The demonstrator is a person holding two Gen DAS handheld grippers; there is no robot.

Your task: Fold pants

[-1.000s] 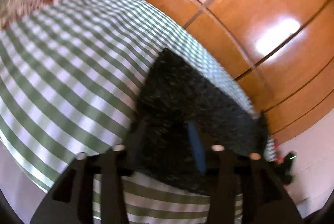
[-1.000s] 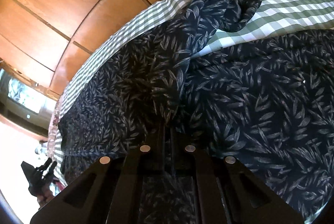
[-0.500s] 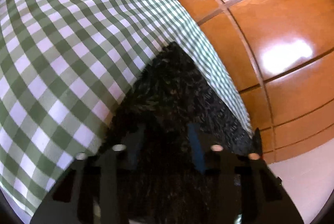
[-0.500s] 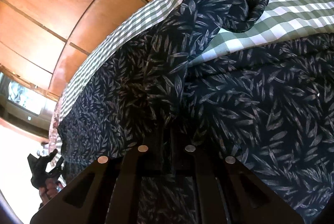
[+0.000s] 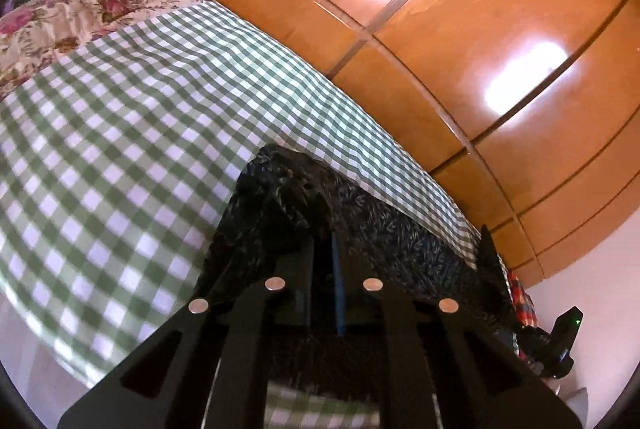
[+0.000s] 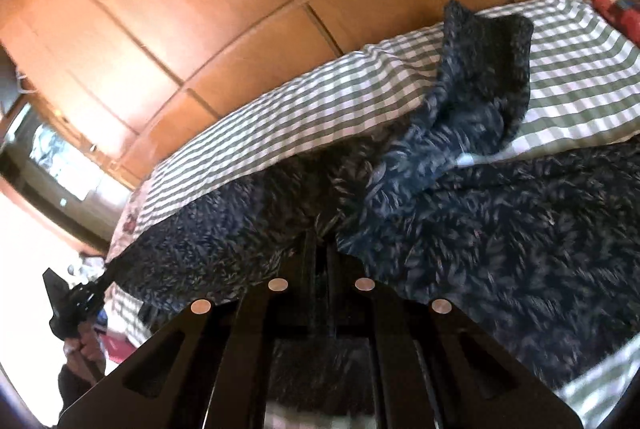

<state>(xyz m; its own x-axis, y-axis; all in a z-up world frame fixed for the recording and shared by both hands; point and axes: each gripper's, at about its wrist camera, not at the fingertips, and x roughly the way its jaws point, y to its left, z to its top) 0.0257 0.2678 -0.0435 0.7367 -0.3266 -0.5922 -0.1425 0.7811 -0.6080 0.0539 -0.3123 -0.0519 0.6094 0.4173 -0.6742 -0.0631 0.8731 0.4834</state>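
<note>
Dark navy leaf-print pants point(image 6: 500, 229) lie spread over a green checked bed sheet point(image 6: 280, 117), one leg end bunched up at the far right point(image 6: 492, 61). My right gripper point(image 6: 320, 241) is shut on a fold of this cloth and holds it off the bed. In the left wrist view the pants point(image 5: 380, 229) run as a taut dark edge toward the right. My left gripper point(image 5: 324, 241) has its jaws closing tight on that edge, with cloth pinched between the fingers. Each gripper shows small in the other's view, the right one point(image 5: 564, 341) and the left one point(image 6: 68, 305).
The checked sheet point(image 5: 120, 149) covers the bed, with a floral pillow point(image 5: 80, 9) at its far left end. Glossy wooden wardrobe doors point(image 5: 440, 29) stand close behind the bed. A red patterned cloth point(image 6: 616, 13) lies at the far right. Pale floor shows beside the bed.
My left gripper's jaws have come together on the pants' edge. Both grippers have risen, lifting the cloth off the sheet and stretching it between them.
</note>
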